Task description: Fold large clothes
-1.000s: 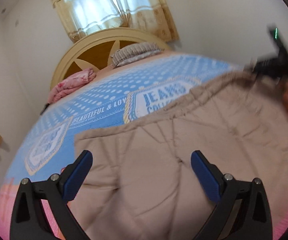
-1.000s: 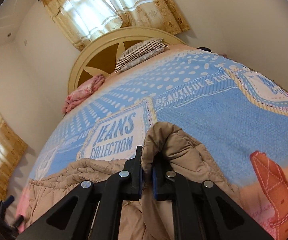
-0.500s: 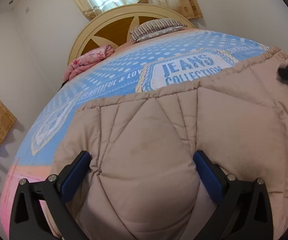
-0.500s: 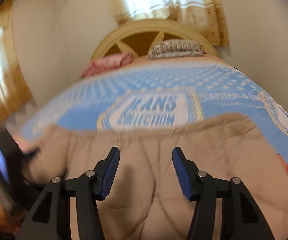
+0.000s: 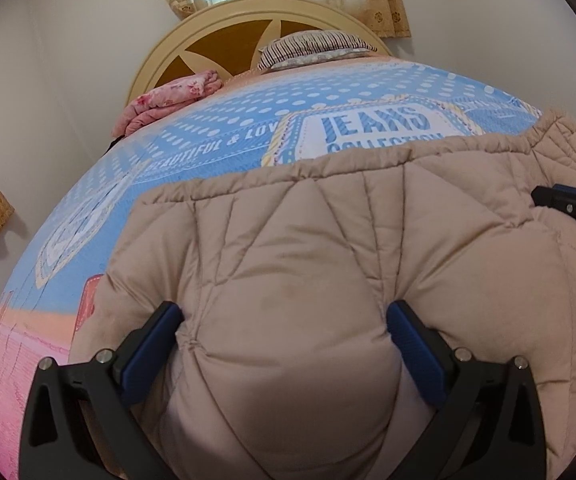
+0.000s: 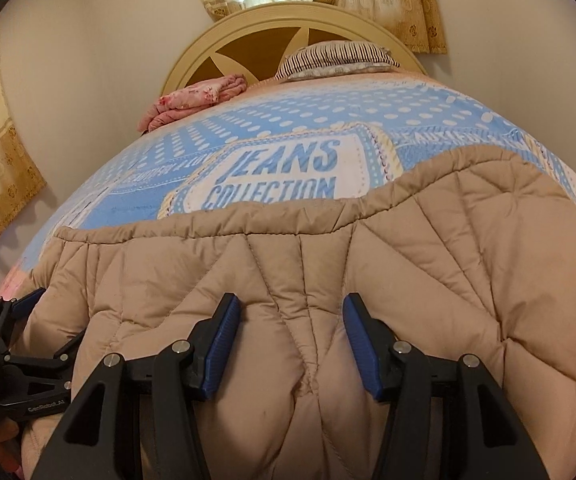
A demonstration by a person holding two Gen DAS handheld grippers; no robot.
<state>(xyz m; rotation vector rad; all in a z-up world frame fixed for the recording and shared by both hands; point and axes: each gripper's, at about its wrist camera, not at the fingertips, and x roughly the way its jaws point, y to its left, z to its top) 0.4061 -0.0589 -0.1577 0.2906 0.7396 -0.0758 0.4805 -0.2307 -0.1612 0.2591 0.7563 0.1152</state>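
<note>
While the tan puffy jacket (image 5: pixel 288 248) lies spread flat on the blue patchwork bedspread (image 5: pixel 224 128), both grippers hover over it. Left gripper (image 5: pixel 284 344) is spread wide, and the right gripper (image 6: pixel 290 340) has just let go, jaws apart over the quilting with nothing pinched

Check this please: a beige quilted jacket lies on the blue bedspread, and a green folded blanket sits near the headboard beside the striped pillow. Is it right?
Not quite. The folded blanket near the cream wooden headboard is pink and floral, not green, as the right wrist view shows. The beige quilted jacket does lie on the blue bedspread, with the striped pillow beside the blanket.
</note>
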